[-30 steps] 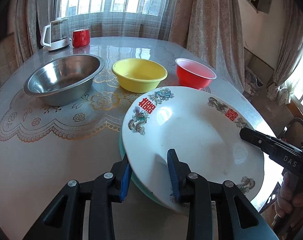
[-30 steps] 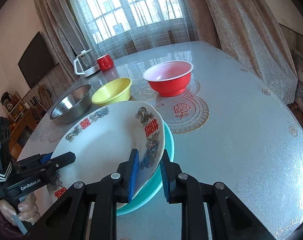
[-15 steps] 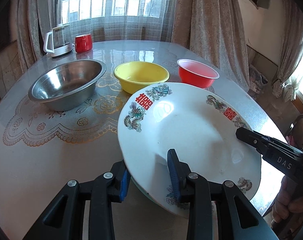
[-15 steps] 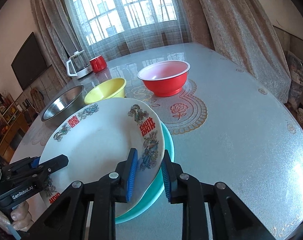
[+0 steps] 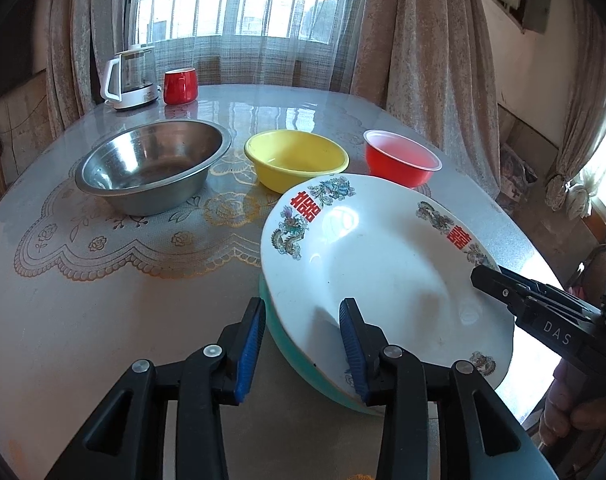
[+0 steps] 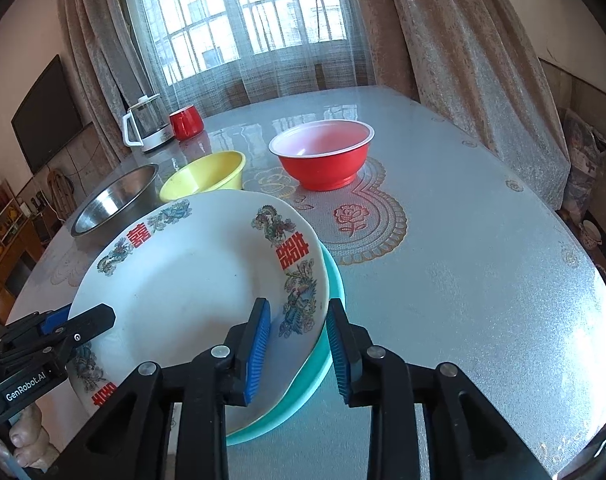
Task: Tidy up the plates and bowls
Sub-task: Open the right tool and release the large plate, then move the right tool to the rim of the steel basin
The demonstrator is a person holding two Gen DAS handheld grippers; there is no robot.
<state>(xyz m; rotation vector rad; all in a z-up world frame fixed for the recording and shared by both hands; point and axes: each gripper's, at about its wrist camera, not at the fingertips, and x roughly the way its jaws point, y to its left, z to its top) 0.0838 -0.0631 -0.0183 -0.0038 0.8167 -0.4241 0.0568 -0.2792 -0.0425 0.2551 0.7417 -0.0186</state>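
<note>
A white plate with red characters and dragon motifs [image 5: 383, 264] lies on a teal plate [image 5: 295, 344]. Both are held above the table. My left gripper [image 5: 299, 344] is shut on the rims of both plates at their left side. My right gripper [image 6: 297, 340] is shut on the rims at the opposite side. The white plate [image 6: 199, 280] and teal plate [image 6: 327, 344] also show in the right wrist view. Beyond stand a steel bowl [image 5: 151, 168], a yellow bowl [image 5: 297, 160] and a red bowl [image 5: 401, 158].
A glass kettle [image 5: 131, 78] and a red mug [image 5: 180, 86] stand at the table's far end near the curtained window. A lace mat [image 5: 143, 240] lies under the bowls. The table edge [image 5: 543, 248] runs close on the right.
Both grippers have lifted the stacked plates a little higher and the view has tilted up. The bowls have not moved.
</note>
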